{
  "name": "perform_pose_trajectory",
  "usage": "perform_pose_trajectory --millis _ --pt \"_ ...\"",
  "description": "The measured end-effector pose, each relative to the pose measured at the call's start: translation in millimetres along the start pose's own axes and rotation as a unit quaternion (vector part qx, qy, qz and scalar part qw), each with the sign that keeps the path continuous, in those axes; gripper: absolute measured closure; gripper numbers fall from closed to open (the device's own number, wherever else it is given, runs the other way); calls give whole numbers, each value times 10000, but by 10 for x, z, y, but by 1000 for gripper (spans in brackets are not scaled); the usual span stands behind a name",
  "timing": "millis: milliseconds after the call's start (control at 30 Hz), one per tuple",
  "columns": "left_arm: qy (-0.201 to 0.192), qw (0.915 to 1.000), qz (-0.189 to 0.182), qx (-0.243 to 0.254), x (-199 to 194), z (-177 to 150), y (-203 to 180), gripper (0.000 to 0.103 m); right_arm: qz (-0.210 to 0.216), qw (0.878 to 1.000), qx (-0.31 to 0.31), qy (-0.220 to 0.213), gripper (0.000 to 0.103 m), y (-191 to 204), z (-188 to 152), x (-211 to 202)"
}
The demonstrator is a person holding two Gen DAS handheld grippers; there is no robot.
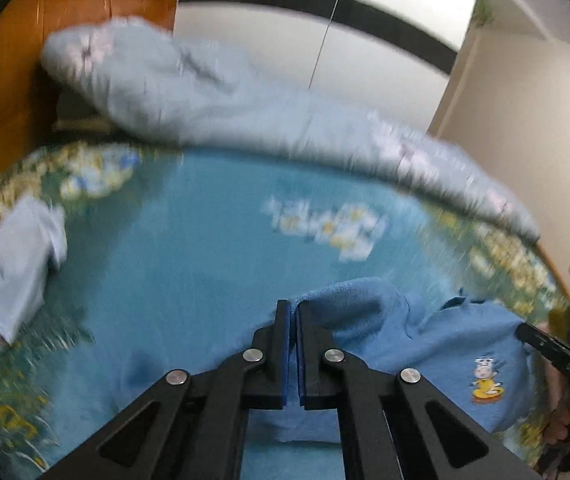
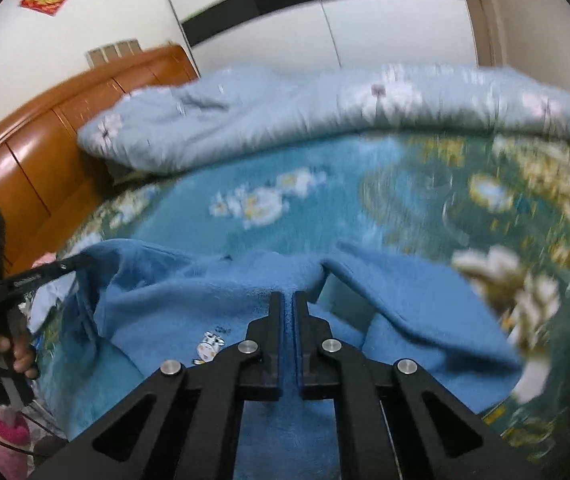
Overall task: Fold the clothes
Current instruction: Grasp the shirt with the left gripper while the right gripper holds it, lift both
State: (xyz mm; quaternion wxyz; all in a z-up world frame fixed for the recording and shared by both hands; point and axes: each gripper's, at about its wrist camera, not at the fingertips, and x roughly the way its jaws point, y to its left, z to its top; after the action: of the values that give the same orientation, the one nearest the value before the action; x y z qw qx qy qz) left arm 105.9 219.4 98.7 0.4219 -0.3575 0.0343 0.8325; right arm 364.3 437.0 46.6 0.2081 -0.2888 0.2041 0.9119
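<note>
A blue fleece shirt [image 1: 445, 352] with a small cartoon print [image 1: 487, 380] lies on the bed, its near edge raised. My left gripper [image 1: 292, 306] is shut, and a fold of the shirt rises into its fingertips. In the right wrist view the same shirt [image 2: 189, 300] bunches up at my right gripper [image 2: 288, 296], which is shut on its edge. The left gripper [image 2: 81, 260] also shows there at the left, pinching a lifted corner. The right gripper [image 1: 523, 330] appears at the right edge of the left wrist view.
A teal floral blanket [image 1: 205, 240] covers the bed. A pale blue quilt [image 1: 205, 92] is heaped along the far side. A white garment [image 1: 9, 272] lies at the left. An orange wooden headboard [image 2: 25, 160] stands at the left, with white wardrobe doors behind.
</note>
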Motion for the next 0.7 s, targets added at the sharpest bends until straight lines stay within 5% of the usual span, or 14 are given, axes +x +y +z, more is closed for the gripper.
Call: perform_pose_trajectory --millis 300,700 --pt "-1367 9903 16 244 -1055 468 -250 100 -30 9910 -368 -1286 99 164 588 -832" --pt "-2829 9541 250 953 -2534 651 -822 100 -78 9468 -1278 -2952 99 534 889 -2222"
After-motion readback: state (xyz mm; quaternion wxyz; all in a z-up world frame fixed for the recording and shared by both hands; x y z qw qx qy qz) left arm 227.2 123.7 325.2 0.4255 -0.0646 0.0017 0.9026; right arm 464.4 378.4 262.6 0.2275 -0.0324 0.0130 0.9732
